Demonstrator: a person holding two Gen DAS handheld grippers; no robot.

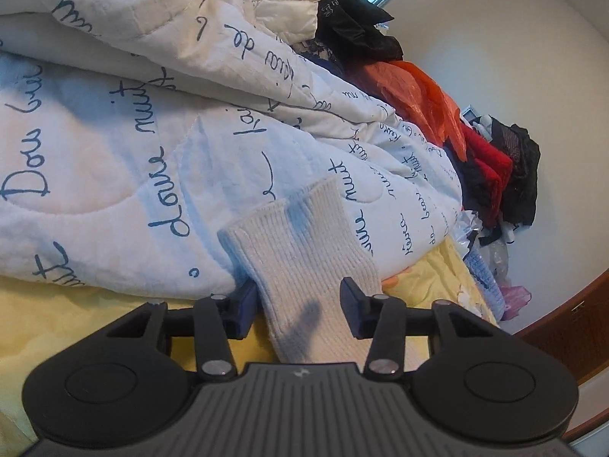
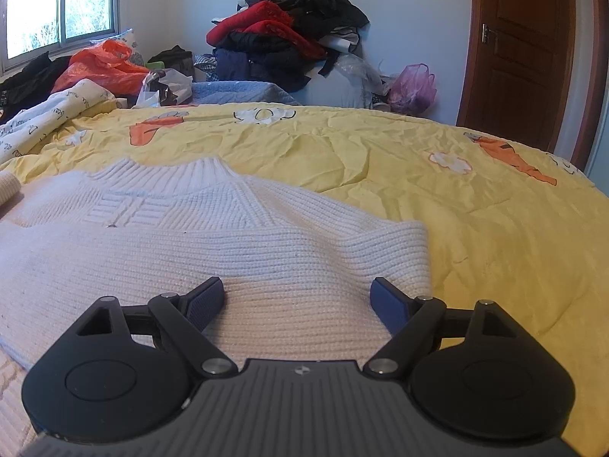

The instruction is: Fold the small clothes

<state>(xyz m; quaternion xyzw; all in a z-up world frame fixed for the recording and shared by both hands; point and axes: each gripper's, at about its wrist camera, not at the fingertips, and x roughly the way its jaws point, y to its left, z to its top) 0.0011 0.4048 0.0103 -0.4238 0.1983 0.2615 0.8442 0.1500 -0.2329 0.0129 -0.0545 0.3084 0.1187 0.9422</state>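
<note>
A cream ribbed knit sweater (image 2: 190,236) lies flat on the yellow bed cover (image 2: 380,152), collar pointing away in the right wrist view. My right gripper (image 2: 298,285) hovers open just above the sweater's near right part, nothing between its fingers. In the left wrist view one sleeve (image 1: 304,236) of the sweater runs out between the fingers of my left gripper (image 1: 297,289), with its cuff resting against a white duvet (image 1: 152,133). The jaws stand partly apart. The sleeve passes flat between them and I see no pad pressing into the knit.
The white duvet printed with blue script is heaped along the bed's left. Behind it sit an orange plastic bag (image 2: 102,64), a pile of red and dark clothes (image 2: 285,30) and a pink bag (image 2: 415,87). A brown door (image 2: 525,49) stands at the right.
</note>
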